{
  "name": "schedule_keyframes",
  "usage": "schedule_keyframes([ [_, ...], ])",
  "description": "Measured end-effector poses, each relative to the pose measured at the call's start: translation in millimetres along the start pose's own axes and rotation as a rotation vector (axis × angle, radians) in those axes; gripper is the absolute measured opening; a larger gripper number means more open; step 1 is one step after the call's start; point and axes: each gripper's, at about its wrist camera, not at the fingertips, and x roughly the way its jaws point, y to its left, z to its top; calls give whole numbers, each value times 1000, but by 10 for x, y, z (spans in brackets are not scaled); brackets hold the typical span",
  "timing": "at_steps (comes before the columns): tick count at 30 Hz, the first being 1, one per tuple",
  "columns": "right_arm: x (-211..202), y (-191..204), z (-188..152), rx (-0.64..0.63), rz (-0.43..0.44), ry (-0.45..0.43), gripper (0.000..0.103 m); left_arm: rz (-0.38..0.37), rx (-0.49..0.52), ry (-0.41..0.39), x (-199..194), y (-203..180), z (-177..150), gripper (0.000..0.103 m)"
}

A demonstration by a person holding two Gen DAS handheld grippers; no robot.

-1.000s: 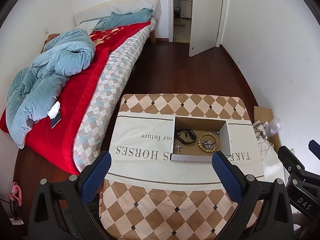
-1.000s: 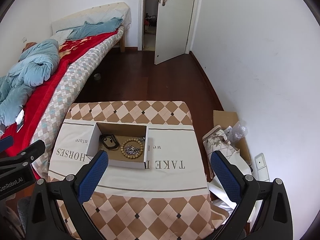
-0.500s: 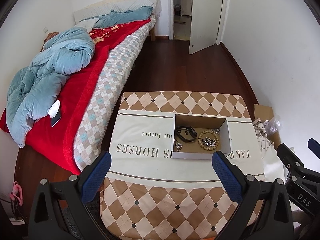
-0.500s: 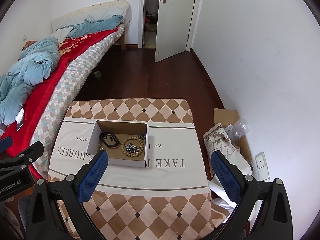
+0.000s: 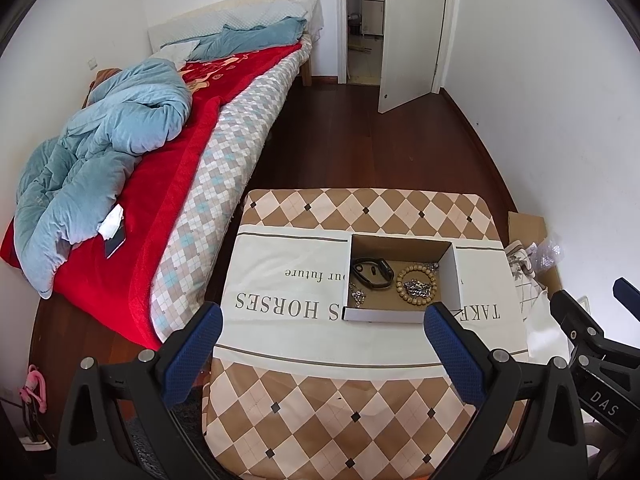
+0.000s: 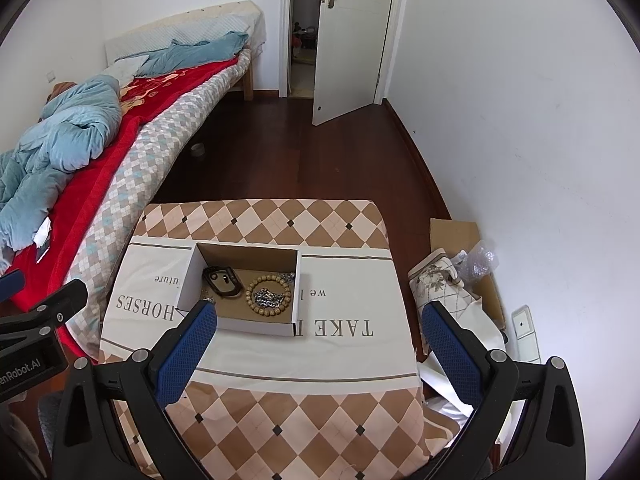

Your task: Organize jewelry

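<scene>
Table (image 5: 360, 380): checkered cloth; bed (image 5: 224, 152) at 10 o'clock, open door (image 5: 412, 32) at 12. Cardboard box (image 5: 450, 280) holds bead bracelet (image 5: 416, 286), black band (image 5: 372, 272). Left gripper (image 5: 320, 354), right gripper (image 6: 318, 354): jaws apart, empty. Box appears slightly farther away than earlier.

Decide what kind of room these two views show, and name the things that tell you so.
Most likely a bedroom in a home: a bed with a rumpled blue quilt runs along one wall, a white door stands ajar, and a cloth-covered table holds an open box of jewelry.
</scene>
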Motion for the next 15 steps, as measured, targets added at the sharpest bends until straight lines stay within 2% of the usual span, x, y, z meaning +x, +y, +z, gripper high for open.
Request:
schedule_keyframes([
  [15, -49, 16, 7, 3, 5, -3, 103, 2, 1, -1, -29, 5, -6, 103],
])
